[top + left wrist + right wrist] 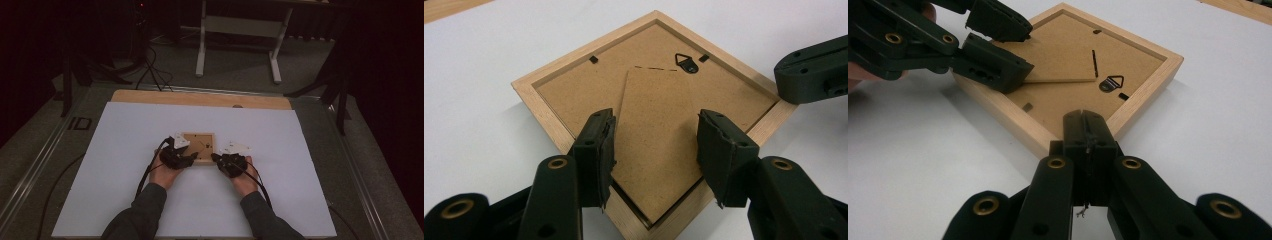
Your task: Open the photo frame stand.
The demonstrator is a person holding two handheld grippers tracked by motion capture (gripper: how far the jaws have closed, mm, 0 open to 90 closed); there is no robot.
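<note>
Fingers of my left gripper (656, 155) stand partly apart astride the brown fibreboard easel stand (655, 145) on the back of the square light-wood picture frame (198, 147), one on each edge, their pads not pressing. I place them so to pinch the stand and swing it up from the backing. My right gripper (1087, 131) has its fingers shut together, tips pushing on the frame's near corner, which I judge keeps it from sliding. That frame lies face down, mid-way across the white counter (125, 150).
</note>
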